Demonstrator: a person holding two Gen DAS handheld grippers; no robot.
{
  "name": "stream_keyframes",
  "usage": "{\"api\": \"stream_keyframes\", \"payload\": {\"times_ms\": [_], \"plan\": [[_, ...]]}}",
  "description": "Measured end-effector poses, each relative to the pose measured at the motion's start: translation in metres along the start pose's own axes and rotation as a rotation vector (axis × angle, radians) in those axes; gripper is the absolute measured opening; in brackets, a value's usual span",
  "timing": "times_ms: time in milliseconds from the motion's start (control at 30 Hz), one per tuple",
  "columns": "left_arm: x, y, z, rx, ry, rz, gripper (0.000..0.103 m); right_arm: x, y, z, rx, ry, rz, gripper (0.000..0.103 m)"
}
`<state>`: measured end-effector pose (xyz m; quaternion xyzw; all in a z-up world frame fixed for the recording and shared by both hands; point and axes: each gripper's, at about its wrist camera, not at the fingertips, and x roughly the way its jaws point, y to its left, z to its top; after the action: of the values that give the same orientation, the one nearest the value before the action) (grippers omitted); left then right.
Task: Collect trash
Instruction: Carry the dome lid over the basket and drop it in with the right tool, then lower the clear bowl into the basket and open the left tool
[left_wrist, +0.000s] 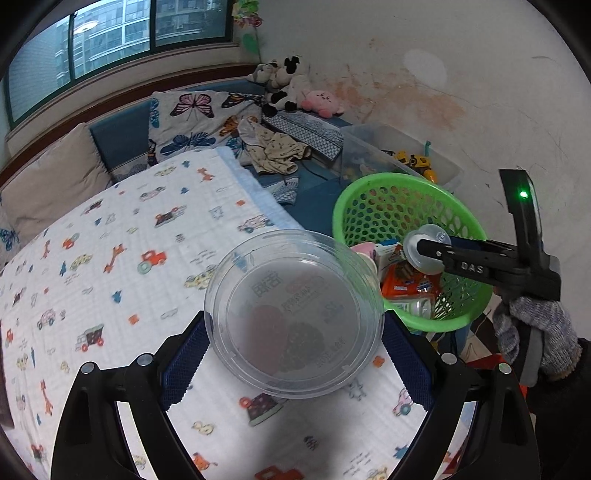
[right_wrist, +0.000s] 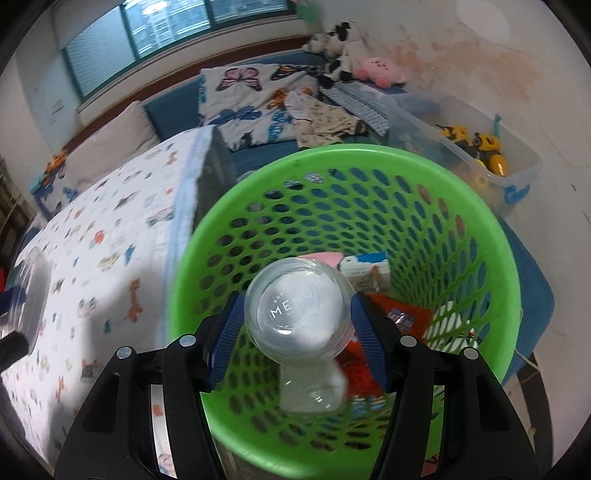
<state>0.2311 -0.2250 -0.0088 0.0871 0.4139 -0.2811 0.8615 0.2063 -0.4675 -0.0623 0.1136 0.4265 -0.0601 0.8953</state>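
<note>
Between the right gripper's blue pads, clamped a clear cup directly above the green basket, release seemingly next; left gripper clamped wide on a plastic lid, awaiting its turn.

My two fisheye views are evenly lit by soft daylight from the window, bending hard toward dark corners. The left view is sharp. My right view is motion-smeared, with grey shadows across the bedspread.
</note>
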Motion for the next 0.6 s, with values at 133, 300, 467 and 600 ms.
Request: {"api": "stream_keyframes", "payload": {"times_ms": [133, 300, 467, 600], "plan": [[0.008, -0.011, 0.009, 0.020, 0.005, -0.019, 0.088, -0.003, -0.012, 0.004, 0.030, -0.018, -0.006, 0.070], [0.021, -0.026, 0.020, 0.033, 0.018, -0.046, 0.088, -0.012, -0.021, 0.004, 0.039, -0.038, -0.011, 0.070], [0.033, -0.045, 0.030, 0.060, 0.028, -0.066, 0.088, -0.026, -0.028, 0.001, 0.040, -0.058, -0.008, 0.070], [0.047, -0.059, 0.039, 0.078, 0.041, -0.080, 0.088, -0.035, -0.033, -0.001, 0.045, -0.070, -0.012, 0.070]]}}
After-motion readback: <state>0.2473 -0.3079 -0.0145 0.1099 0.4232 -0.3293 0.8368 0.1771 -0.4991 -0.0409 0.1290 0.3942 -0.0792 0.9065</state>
